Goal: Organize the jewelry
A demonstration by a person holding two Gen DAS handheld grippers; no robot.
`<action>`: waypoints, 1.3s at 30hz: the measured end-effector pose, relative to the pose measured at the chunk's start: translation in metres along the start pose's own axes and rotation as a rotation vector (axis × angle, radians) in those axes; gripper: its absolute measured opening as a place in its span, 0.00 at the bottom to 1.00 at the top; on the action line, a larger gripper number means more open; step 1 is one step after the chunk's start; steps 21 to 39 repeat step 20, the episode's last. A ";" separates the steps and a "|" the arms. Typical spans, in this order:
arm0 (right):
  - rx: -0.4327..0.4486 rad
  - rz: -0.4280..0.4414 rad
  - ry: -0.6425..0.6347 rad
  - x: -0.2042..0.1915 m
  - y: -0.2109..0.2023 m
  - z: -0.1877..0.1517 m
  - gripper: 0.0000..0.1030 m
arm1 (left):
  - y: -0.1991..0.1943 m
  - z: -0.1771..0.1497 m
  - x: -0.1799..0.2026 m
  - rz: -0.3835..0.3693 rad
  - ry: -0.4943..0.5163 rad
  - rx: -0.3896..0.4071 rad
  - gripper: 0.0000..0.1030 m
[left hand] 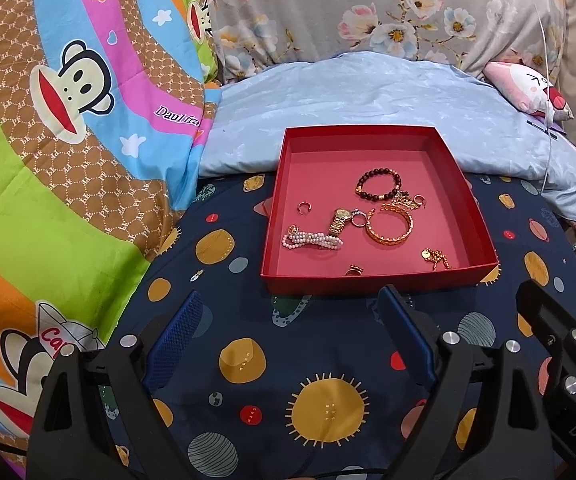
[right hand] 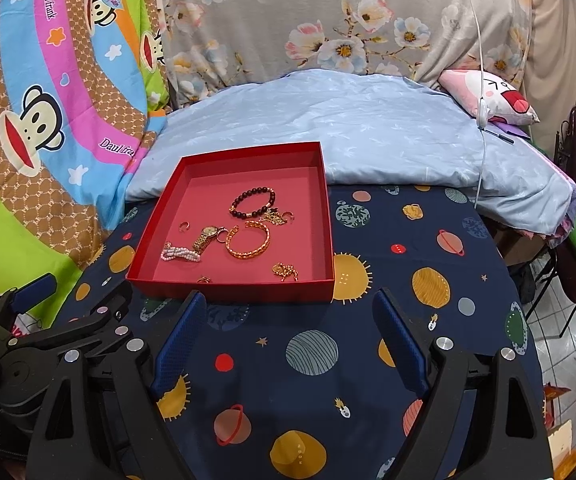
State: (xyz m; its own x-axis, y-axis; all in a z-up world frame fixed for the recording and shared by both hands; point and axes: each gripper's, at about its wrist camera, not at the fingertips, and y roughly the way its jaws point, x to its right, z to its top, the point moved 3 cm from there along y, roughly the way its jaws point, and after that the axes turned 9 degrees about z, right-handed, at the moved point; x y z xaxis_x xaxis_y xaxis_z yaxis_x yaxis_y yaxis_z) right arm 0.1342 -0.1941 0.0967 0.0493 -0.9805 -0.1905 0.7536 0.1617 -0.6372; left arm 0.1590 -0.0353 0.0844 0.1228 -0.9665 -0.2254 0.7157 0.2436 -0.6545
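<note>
Jewelry tray [left hand: 371, 280], red, shallow, on planet-print bedsheet [left hand: 307, 360] just ahead of both claws. Left claw [left hand: 291, 336]: spread wide, holding nothing, low over sheet. Right claw [right hand: 291, 340]: likewise wide, nothing between fingers, tray ahead to its left. Contents of tray: dark bead bracelet [left hand: 379, 186], gold bangle [left hand: 389, 226], gold watch [left hand: 339, 220], pearl strand [left hand: 311, 240], small ring [left hand: 304, 208], gold chain [left hand: 435, 259]. Behind: pale blue pillow [left hand: 367, 96], cartoon-monkey blanket [left hand: 68, 120].
</note>
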 end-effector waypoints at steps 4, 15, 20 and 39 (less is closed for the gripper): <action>0.002 -0.005 -0.003 0.000 0.001 0.000 0.81 | 0.001 -0.001 0.000 0.024 -0.006 -0.004 0.84; 0.011 -0.013 0.010 -0.004 0.006 -0.003 0.83 | 0.007 -0.002 -0.001 0.019 -0.009 -0.030 0.84; 0.004 -0.010 0.015 -0.005 0.008 -0.005 0.83 | 0.009 -0.002 0.000 0.020 -0.002 -0.033 0.84; 0.004 -0.010 0.015 -0.005 0.008 -0.005 0.83 | 0.009 -0.002 0.000 0.020 -0.002 -0.033 0.84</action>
